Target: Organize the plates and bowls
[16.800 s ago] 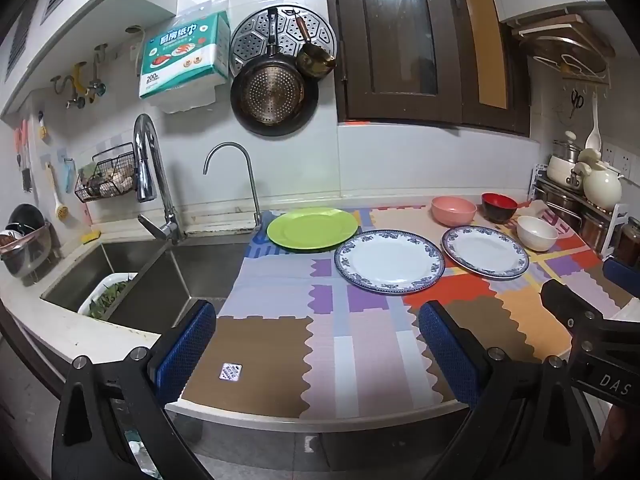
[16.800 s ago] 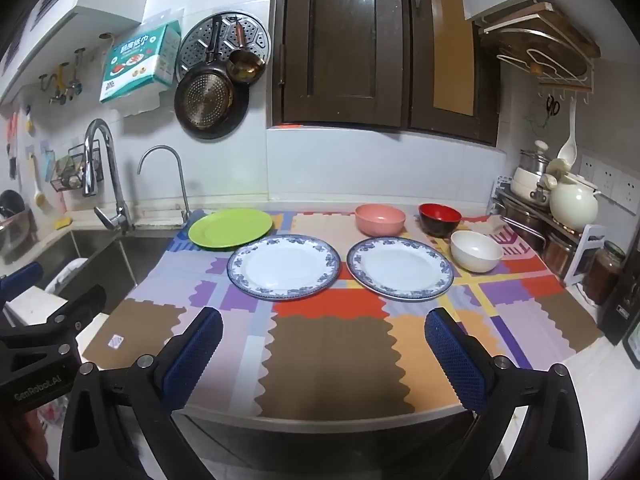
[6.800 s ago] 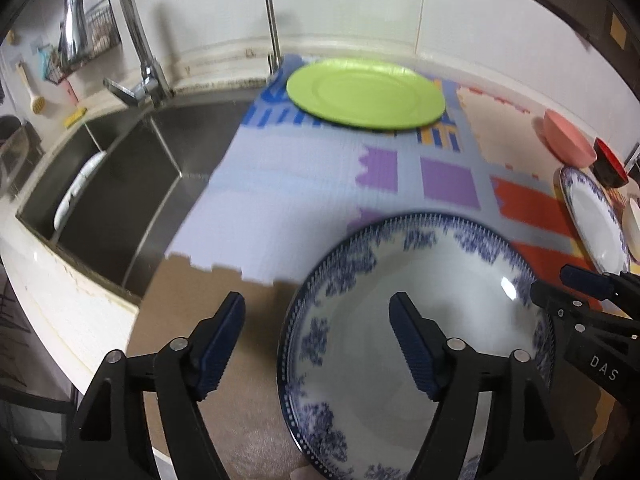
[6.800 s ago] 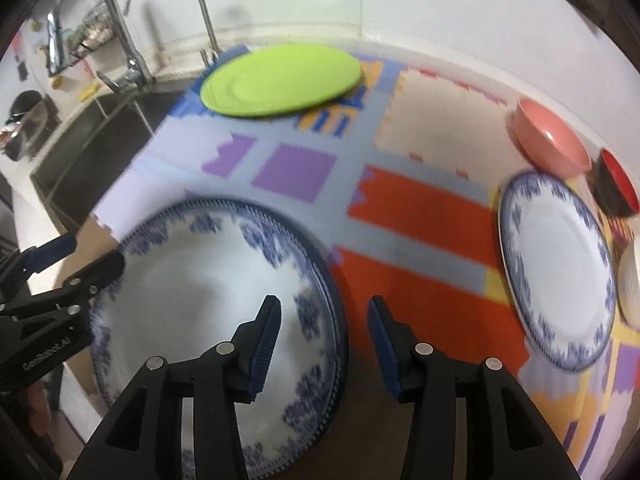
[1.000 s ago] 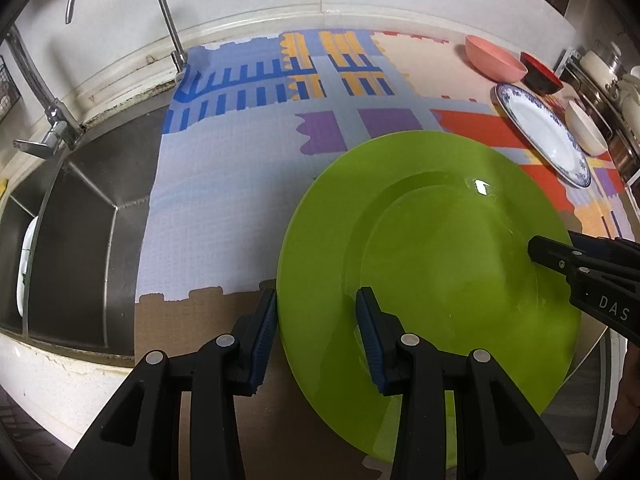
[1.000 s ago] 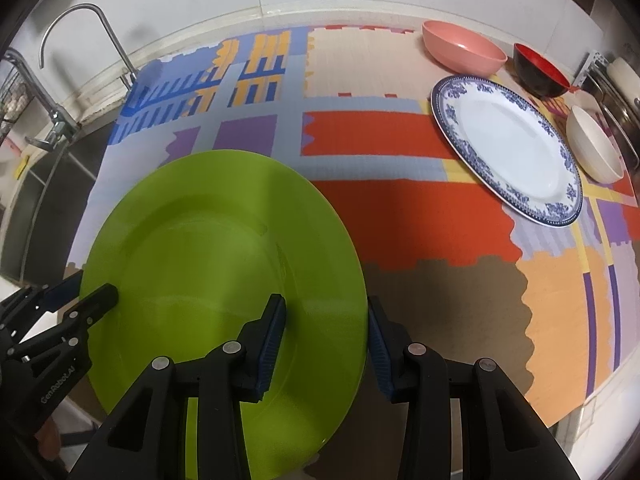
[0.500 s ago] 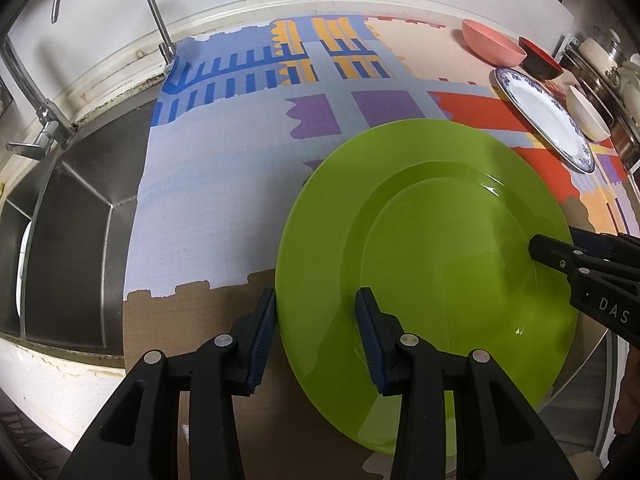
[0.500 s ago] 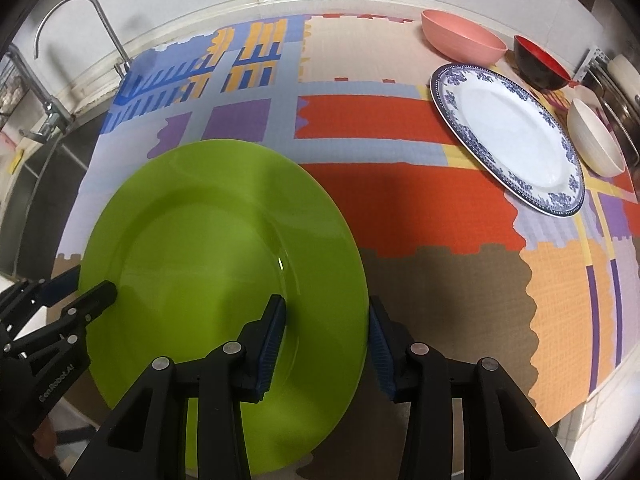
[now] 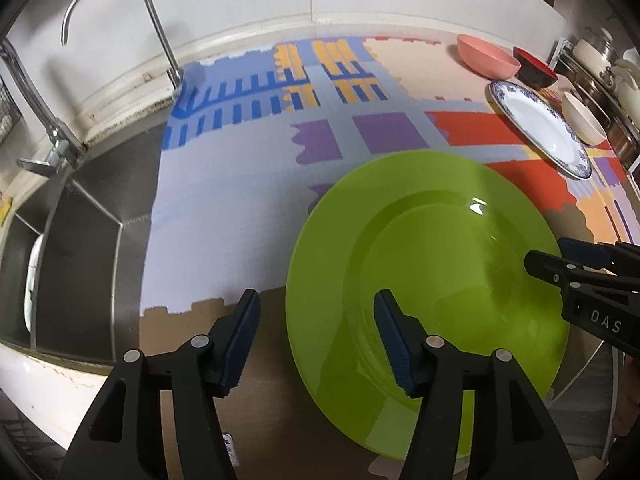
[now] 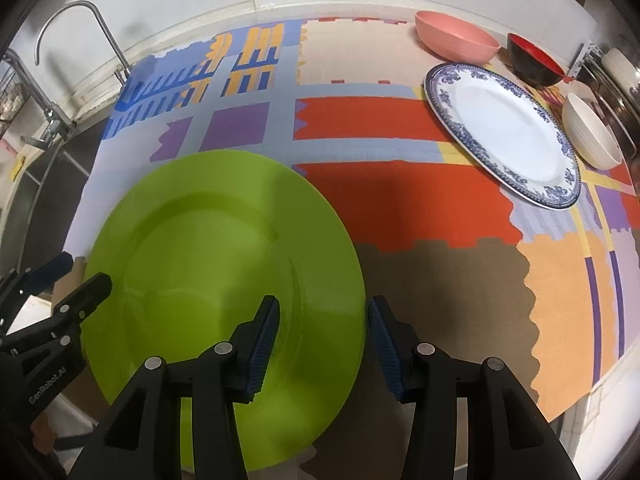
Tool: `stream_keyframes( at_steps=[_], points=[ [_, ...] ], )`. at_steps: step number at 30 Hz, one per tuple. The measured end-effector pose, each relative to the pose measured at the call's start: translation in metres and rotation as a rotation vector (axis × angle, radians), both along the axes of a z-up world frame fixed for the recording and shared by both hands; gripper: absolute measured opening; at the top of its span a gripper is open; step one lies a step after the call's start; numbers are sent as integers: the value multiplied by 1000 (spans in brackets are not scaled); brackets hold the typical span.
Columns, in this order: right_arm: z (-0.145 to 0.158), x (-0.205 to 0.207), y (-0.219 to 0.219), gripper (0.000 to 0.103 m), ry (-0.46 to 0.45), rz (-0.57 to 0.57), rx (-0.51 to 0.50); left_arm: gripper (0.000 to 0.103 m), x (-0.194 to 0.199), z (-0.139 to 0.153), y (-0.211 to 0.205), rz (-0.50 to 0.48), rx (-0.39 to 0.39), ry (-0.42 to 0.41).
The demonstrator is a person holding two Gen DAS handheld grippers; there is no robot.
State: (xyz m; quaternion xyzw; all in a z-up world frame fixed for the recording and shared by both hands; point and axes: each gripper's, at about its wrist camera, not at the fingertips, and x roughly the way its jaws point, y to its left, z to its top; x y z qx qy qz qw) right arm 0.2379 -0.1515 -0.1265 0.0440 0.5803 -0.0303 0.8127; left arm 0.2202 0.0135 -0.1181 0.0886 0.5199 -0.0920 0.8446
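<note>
Table (image 10: 420, 276) covered by a patchwork mat (image 10: 360, 80) of brown, red, purple and blue, with a steel sink (image 9: 88, 232) along its left edge

Large green plate (image 9: 420, 256) near the front edge of the table, left of centre, left rim between the parted fingers (image 9: 244, 332) of the left gripper (image 9: 316, 336), right rim between the parted fingers (image 10: 264, 340) of the right gripper (image 10: 320, 340); both sets released, pads apart from the rim with a clear gap; cannot tell what lies under the green plate

Blue-patterned white plate (image 10: 504, 128) flat toward the back right corner, well apart from the green plate

Pink bowl (image 10: 456, 42) at the back edge, just behind the patterned plate; red-and-black bowl (image 10: 534, 62) beside it to the right; white bowl (image 10: 590, 138) nearest the right edge, just beside the patterned plate

Curved tap (image 9: 156, 40) at the back left corner
</note>
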Motion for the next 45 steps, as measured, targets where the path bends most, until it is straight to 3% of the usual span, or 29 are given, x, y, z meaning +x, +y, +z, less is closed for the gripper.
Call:
stream_keyframes(
  at_steps=[15, 27, 45],
  points=[
    [41, -7, -44, 47, -115, -7, -7, 73, 2, 40, -45, -32, -21, -97],
    [61, -5, -112, 47, -169, 12, -32, 74, 5, 59, -115, -18, -53, -136],
    [66, 15, -210, 47, -221, -23, -67, 74, 33, 71, -208, -28, -24, -187]
  ],
)
